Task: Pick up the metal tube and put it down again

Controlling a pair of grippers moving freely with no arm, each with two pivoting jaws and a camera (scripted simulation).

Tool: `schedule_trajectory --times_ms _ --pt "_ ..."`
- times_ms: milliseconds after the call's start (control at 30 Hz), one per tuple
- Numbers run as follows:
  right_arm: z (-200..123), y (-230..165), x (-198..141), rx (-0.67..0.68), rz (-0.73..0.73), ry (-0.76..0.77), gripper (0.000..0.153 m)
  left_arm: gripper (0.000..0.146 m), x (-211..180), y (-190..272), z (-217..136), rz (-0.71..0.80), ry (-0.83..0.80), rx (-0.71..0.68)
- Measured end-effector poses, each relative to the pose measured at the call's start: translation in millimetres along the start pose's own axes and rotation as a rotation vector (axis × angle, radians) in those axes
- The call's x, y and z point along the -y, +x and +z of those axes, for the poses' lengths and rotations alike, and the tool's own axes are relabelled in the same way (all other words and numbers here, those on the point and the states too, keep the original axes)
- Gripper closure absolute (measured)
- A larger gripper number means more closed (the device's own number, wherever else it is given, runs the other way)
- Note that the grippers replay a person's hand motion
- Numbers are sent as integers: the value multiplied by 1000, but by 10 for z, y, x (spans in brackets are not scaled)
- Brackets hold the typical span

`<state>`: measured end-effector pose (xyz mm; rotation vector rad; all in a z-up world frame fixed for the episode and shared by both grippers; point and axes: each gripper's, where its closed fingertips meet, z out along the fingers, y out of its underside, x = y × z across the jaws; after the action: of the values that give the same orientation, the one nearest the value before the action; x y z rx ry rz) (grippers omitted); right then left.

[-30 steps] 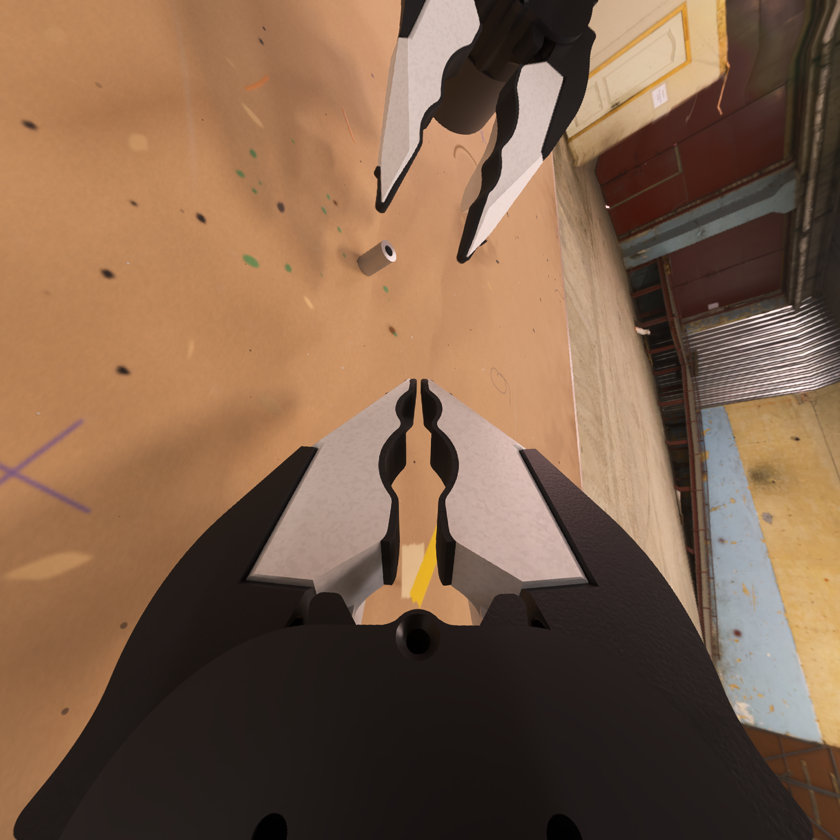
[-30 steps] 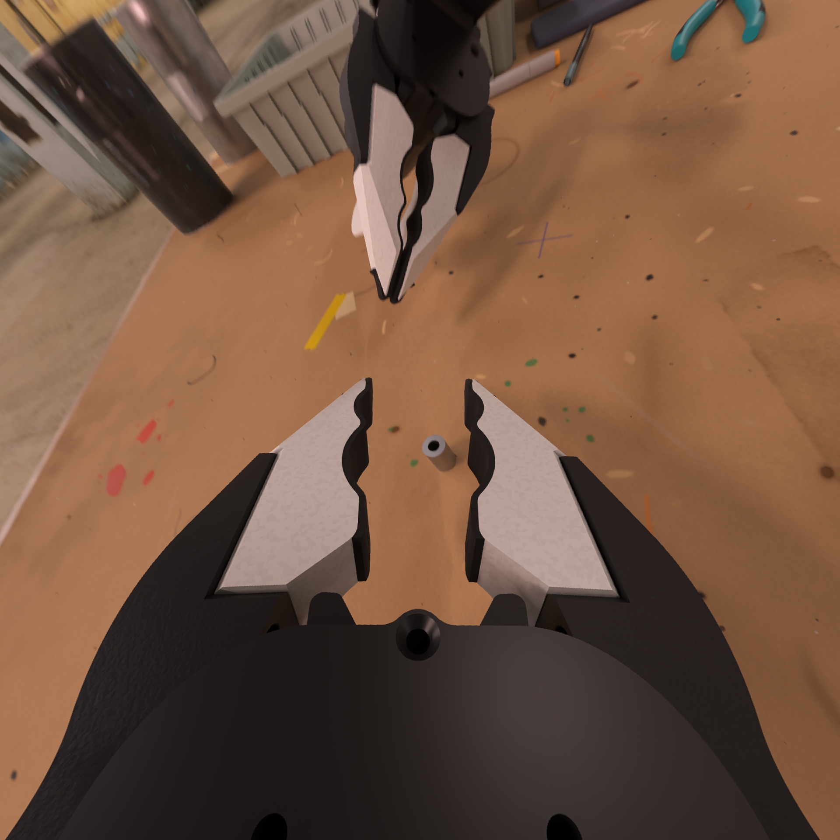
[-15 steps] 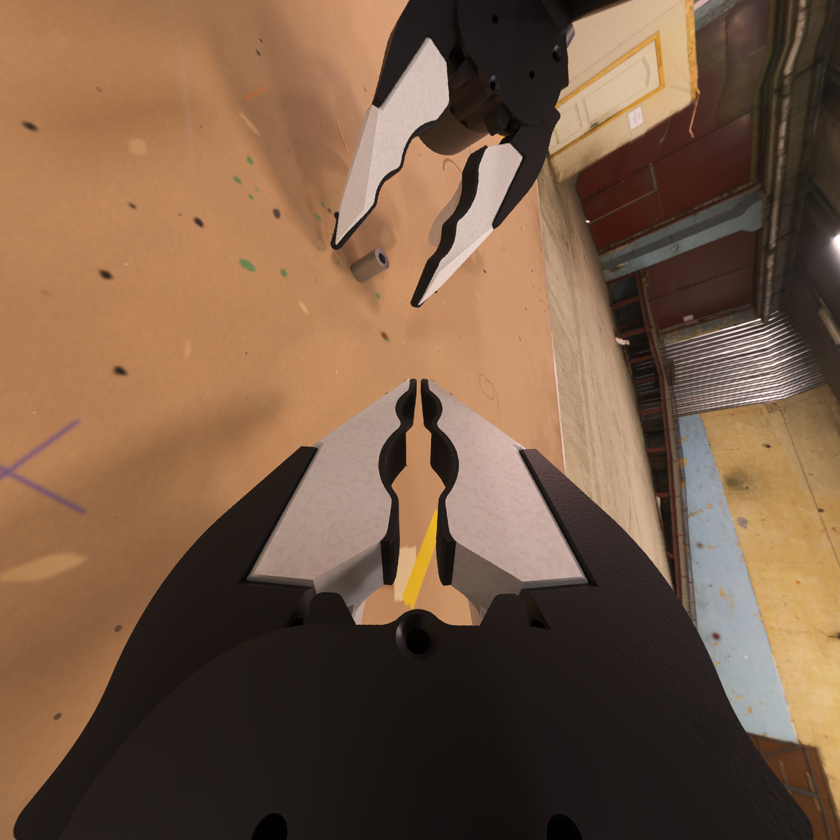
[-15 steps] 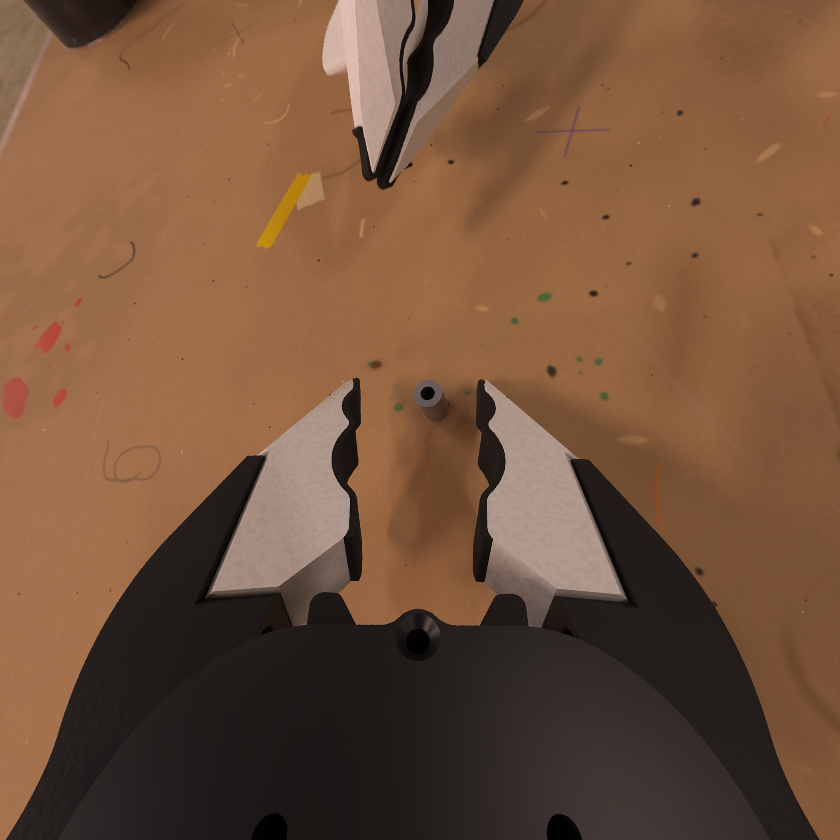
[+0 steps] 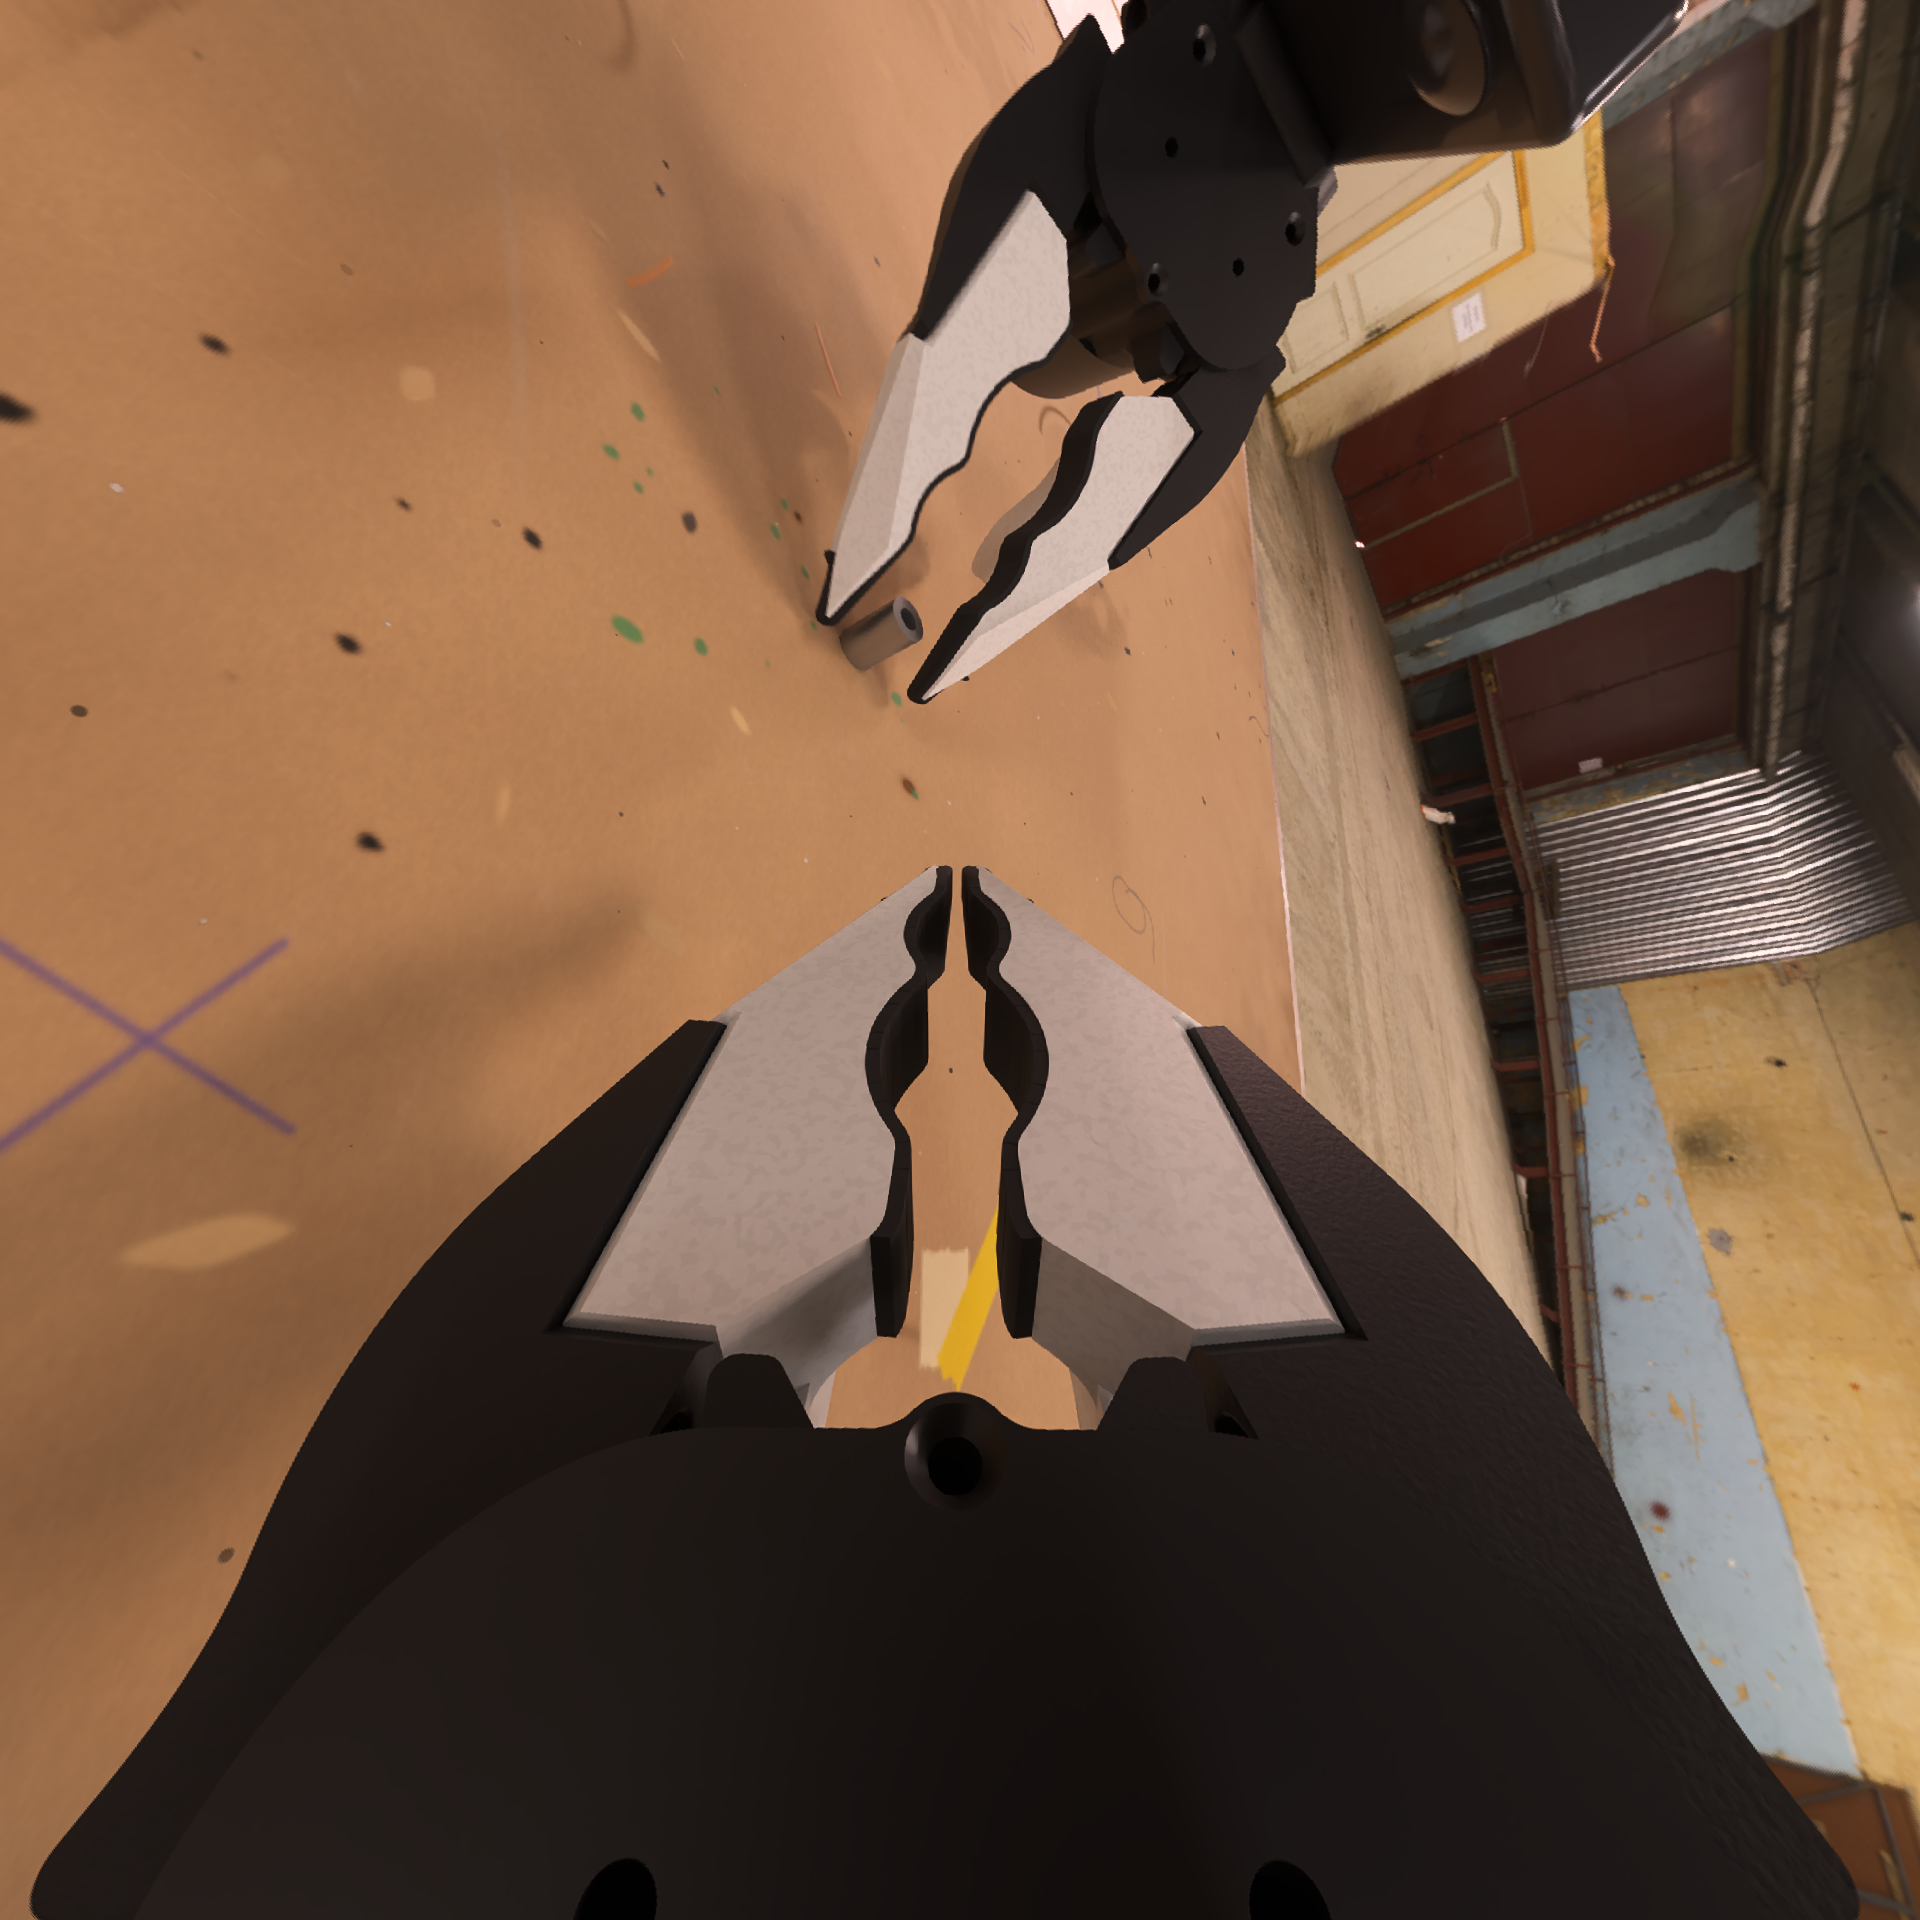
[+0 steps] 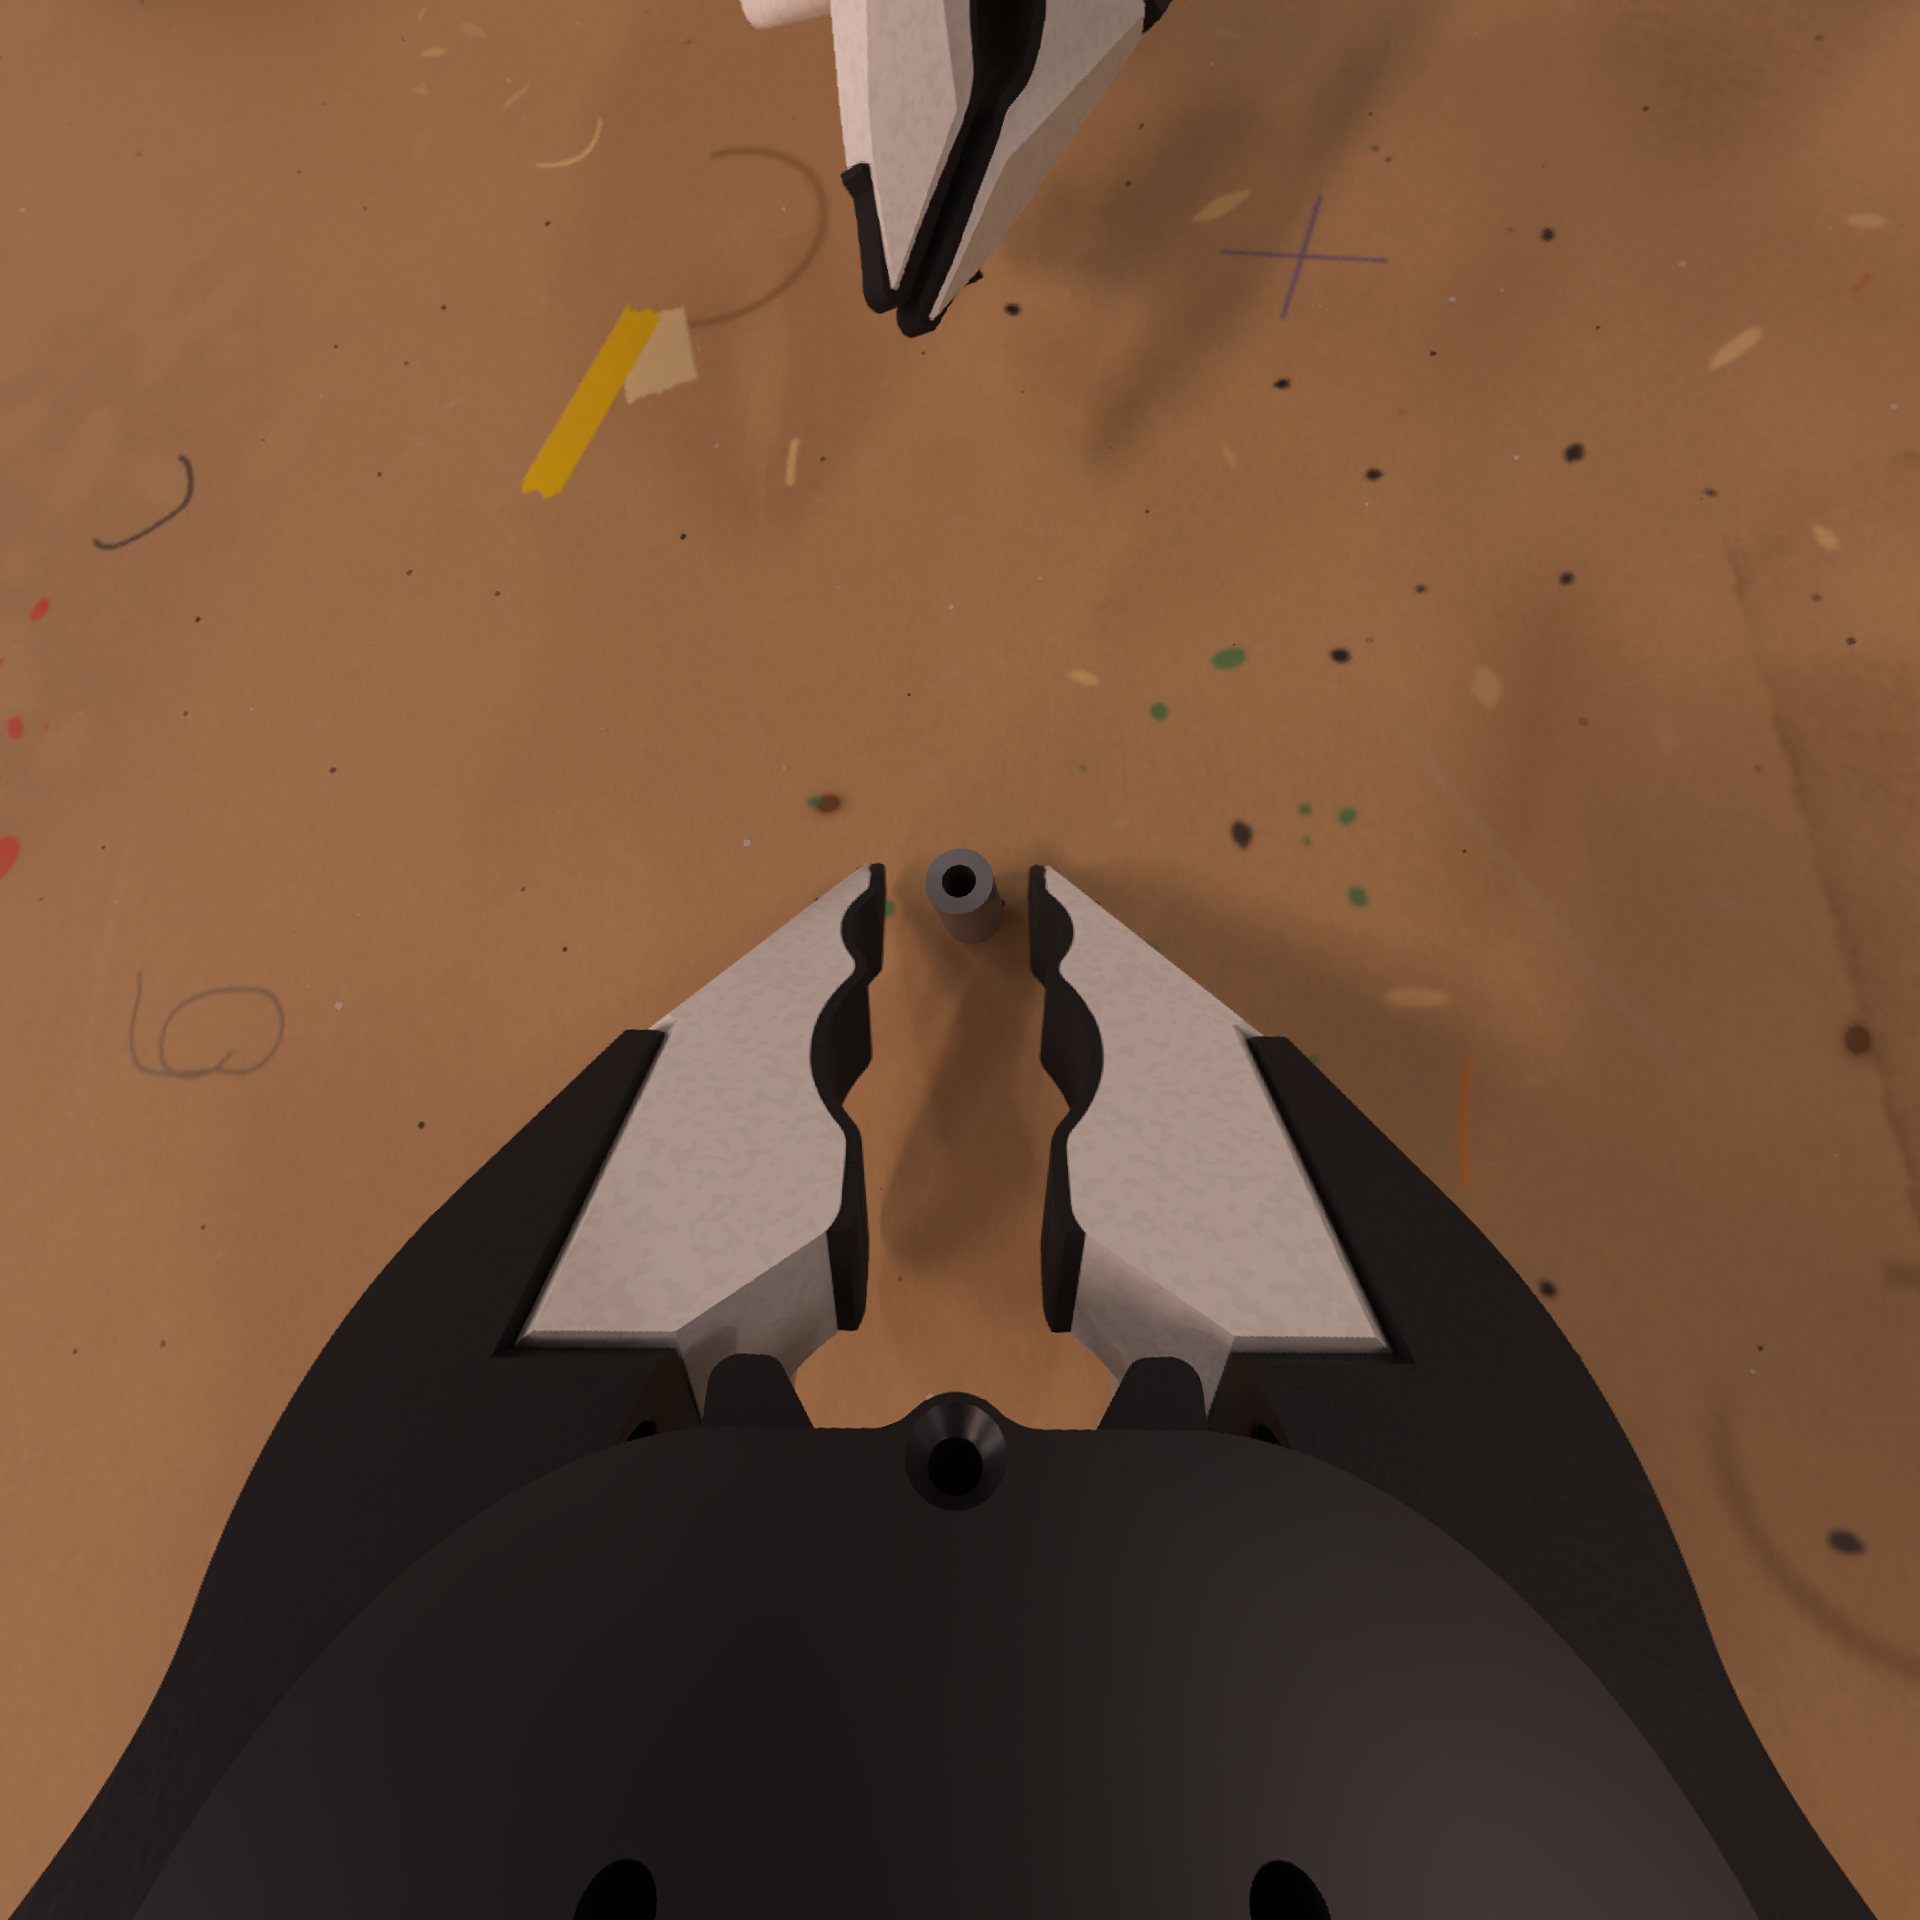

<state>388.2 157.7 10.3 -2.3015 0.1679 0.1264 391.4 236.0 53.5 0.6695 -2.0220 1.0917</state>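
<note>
The metal tube point(image 6: 961, 894) is a short grey hollow cylinder lying on the brown tabletop point(image 6: 1143, 582). My right gripper point(image 6: 956, 883) is open, its fingertips low on either side of the tube, not touching it. In the left wrist view the tube point(image 5: 881, 632) lies between the right gripper's point(image 5: 873, 657) spread tips. My left gripper point(image 5: 956, 878) is shut and empty, held above the table short of the tube. It also shows at the top of the right wrist view point(image 6: 914, 307).
A strip of yellow tape point(image 6: 587, 405) with a tan scrap lies on the table far left of the tube. A purple cross point(image 5: 145, 1039) is drawn on the table. The table edge point(image 5: 1273, 727) runs along the right in the left wrist view, with floor below.
My right gripper has come down and forward so its tips now straddle the tube, and its jaws have narrowed somewhat. My left gripper has stayed shut and nearly still.
</note>
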Motion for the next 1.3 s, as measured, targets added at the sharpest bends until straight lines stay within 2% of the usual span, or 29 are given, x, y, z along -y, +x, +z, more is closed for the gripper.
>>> schedule_trajectory --times_ms 133,767,1300 --pt "3 4 -8 -7 -11 -8 141 144 8 -24 -14 -2 5 9" --pt "-4 120 53 -119 -66 -8 141 144 18 -63 -28 -24 19 14" --pt "28 117 48 -110 -27 -14 141 144 34 -74 -39 -35 32 15"
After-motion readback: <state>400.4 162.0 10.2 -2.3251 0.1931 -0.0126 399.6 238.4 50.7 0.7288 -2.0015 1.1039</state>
